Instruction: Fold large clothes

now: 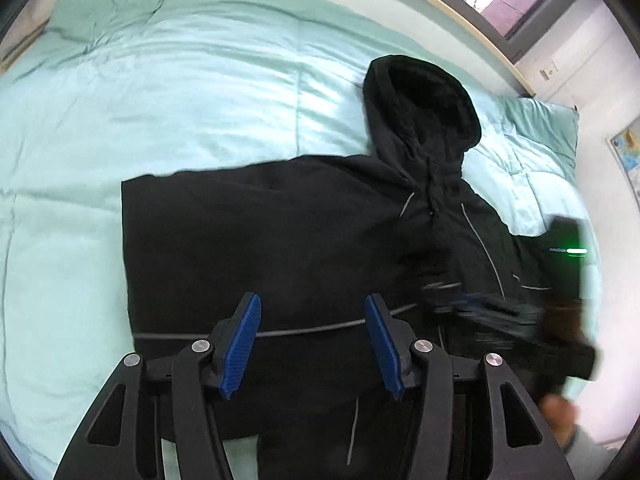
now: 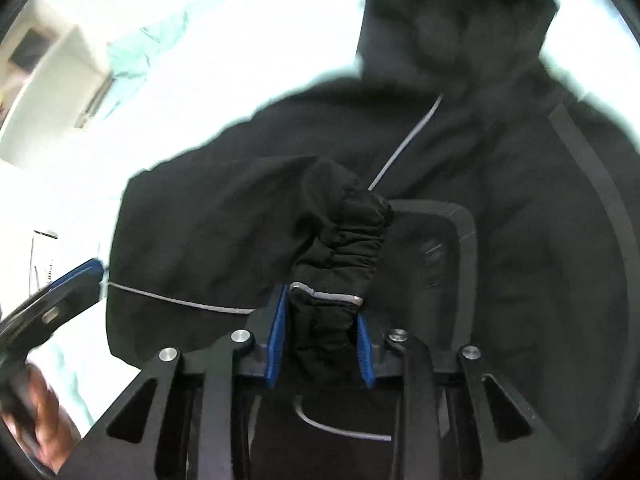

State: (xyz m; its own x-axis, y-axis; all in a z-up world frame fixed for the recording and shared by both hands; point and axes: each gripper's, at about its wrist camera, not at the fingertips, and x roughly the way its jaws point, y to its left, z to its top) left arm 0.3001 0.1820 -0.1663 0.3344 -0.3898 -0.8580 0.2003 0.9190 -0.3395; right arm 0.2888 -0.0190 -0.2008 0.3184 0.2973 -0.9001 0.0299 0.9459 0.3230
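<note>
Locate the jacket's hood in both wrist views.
Left wrist: hood upper right of centre, lying open on the teal duvet.
Right wrist: hood top centre, partly cut off by the frame edge.
Shared landmark: the grey piping line across the jacket body.

Big black hooded jacket with thin grey reflective piping (image 1: 280,240) lies spread flat on the bed, hood (image 1: 424,104) pointing up and away — one sleeve's gathered elastic cuff (image 2: 344,248) is lifted off the body, bunched up.
</note>
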